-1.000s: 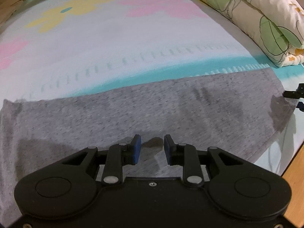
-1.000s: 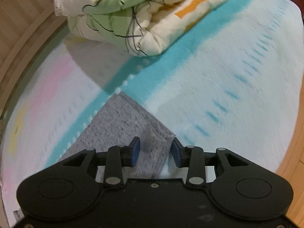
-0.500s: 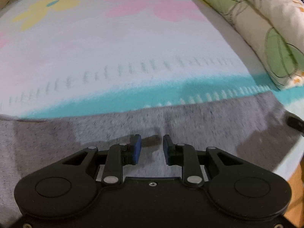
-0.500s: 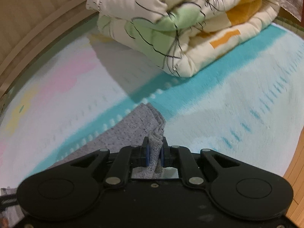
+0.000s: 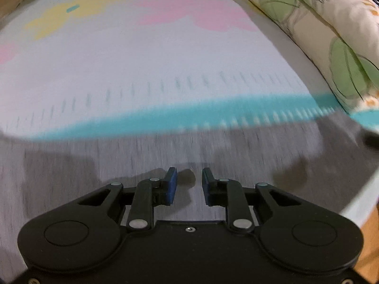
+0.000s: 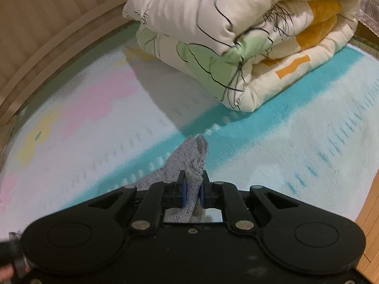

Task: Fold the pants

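Grey speckled cloth is pinched between the blue pads of the right gripper (image 6: 192, 190), whose fingers are drawn together on a bunched corner of the pants (image 6: 189, 163). That corner stands up from the grip in a small peak, lifted clear of the blanket (image 6: 284, 146), while the rest of the fabric trails down and to the left under the tool's black body.

Over on the other side, the left gripper (image 5: 188, 185) has its fingers apart with nothing between them. It hangs low over the broad grey spread of the pants (image 5: 118, 156), which lie flat across the near part of the blanket (image 5: 142, 59); whether the pads touch the cloth I cannot tell, as that view is smeared with motion.

Beyond the pants runs a turquoise band in the blanket, then a row of small dashes, then pale ground with pink and yellow flower shapes. A folded quilt (image 6: 236, 35), cream with green leaves and orange patches, sits on the blanket well past the raised corner; it also shows at the right edge of the left view (image 5: 331, 35). Wooden slats (image 6: 47, 23) curve behind the bedding.
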Demonstrator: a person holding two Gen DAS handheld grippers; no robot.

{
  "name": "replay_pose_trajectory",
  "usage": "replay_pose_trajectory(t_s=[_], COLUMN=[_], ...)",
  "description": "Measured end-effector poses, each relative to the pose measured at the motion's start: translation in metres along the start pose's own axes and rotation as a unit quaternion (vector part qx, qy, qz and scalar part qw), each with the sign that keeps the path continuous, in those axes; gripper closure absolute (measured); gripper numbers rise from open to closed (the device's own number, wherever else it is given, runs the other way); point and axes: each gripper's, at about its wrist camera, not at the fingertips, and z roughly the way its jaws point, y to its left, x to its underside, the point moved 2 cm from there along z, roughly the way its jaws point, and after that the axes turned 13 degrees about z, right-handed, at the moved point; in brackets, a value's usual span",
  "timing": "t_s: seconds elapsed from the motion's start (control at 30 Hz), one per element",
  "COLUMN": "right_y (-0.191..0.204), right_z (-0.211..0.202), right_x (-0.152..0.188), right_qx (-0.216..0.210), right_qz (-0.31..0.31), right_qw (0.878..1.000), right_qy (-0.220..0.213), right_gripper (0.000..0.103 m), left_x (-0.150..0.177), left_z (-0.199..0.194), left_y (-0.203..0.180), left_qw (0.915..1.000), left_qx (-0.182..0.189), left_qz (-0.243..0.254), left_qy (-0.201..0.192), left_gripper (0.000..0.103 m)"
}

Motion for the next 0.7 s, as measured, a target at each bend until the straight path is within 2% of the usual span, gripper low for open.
replay_pose_trajectory(t_s=[0.1,0.13,0.2,0.37,0.47,0.57,0.7], right_y=[0.009,0.012,0.02,0.065,0.111,0.161,0.228], right_z=[0.0,-0.001,-0.007,-0.039,-0.061,-0.079,-0.092], right_x=[0.001,0.002,0.003,0.013,0.032,0.065,0.135], right_qx=[0.005,0.007,0.005,-0.02,-0.055,-0.098,-0.146], right_qz=[-0.01,-0.012,-0.018,-0.075,-0.124,-0.17,-0.235], right_qw=[1.0,1.0,1.0,0.996,0.99,0.979,0.96], right_qy=[-0.001,-0.001,-0.004,-0.036,-0.046,-0.045,-0.046], right_gripper=[0.092,0.092,0.092,0.092,0.092,0.092,0.092], left_x=[0.024,0.028,0.029,0.028,0.029,0.037,0.052], left_z=[0.006,0.004,0.002,-0.027,-0.054,-0.081,-0.114], left_y=[-0.005,-0.007,-0.007,0.033,0.075,0.129,0.198], left_qw=[0.9994,0.9996,0.9991,0.9998,0.9998,0.998,0.9895], left_qx=[0.025,0.019,0.015,0.021,-0.01,-0.041,-0.095], left_qz=[0.009,0.019,0.04,-0.001,-0.007,-0.039,-0.094], left_qy=[0.024,0.008,0.005,0.004,-0.013,-0.027,-0.055], left_gripper=[0.074,0.074,0.074,0.076,0.076,0.076,0.076])
